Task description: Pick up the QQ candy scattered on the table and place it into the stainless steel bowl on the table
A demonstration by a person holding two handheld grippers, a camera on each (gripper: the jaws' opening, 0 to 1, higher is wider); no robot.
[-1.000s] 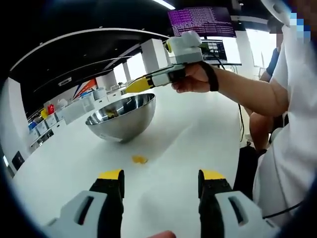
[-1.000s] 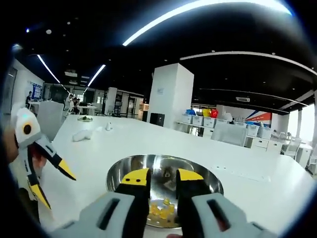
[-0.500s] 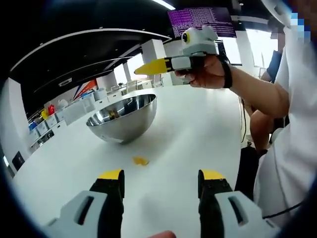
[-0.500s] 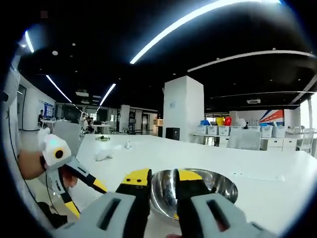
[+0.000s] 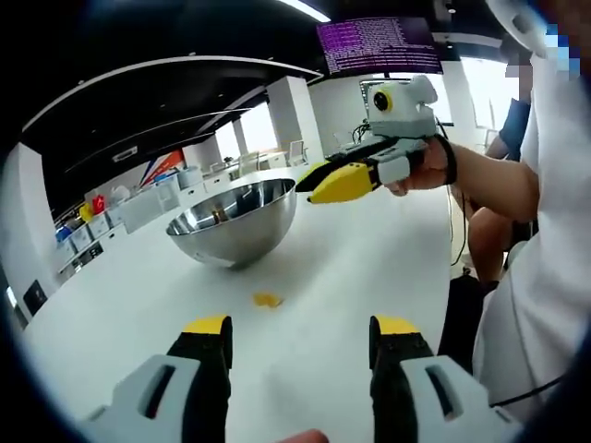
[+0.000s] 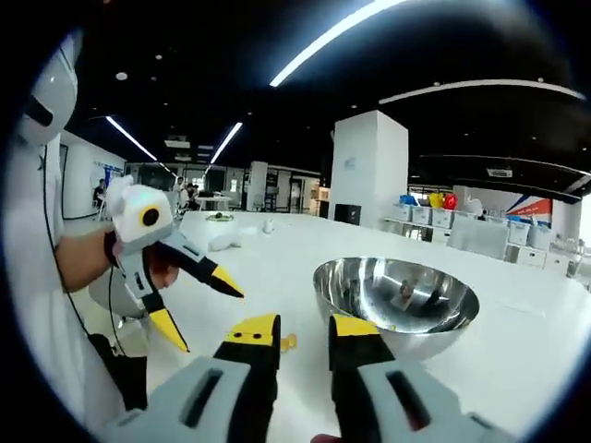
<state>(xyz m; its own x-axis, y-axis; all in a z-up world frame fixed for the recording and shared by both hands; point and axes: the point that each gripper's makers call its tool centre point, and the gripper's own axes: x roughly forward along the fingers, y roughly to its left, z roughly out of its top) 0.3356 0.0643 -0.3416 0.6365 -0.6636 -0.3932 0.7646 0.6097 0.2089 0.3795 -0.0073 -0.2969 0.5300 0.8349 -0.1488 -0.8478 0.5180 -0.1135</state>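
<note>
Left gripper (image 5: 300, 334) seen low over the white table (image 5: 369, 249), yellow-tipped jaws spread wide apart, nothing between them. One yellow QQ candy (image 5: 267, 299) lying on the table ahead of those jaws, between them and the stainless steel bowl (image 5: 235, 220), close to the bowl's base but apart from it. Bowl upright on the table; inside reflective, contents not made out in the left gripper view. Right gripper (image 5: 338, 178) noted in the left gripper view, held in a hand (image 5: 420, 168) above the table just right of the bowl rim, yellow tips pointing toward the bowl; jaws there appear close together, gap not clear. In the right gripper view, right gripper (image 6: 295, 332) with jaws parted by a narrow gap, empty. Same candy (image 6: 288, 342) glimpsed on the table just beside the left jaw tip, mostly hidden by it. Bowl (image 6: 397, 301) to the right of the jaws, upright, interior showing reflections only. Left gripper (image 6: 196, 307) also in the right gripper view, at left, held by a hand (image 6: 155, 270), jaws wide apart and angled down toward the table, holding nothing. Small white items (image 6: 231, 240) far off on the table, too small to identify. Row of coloured bins (image 6: 434, 200) along the far wall.
</note>
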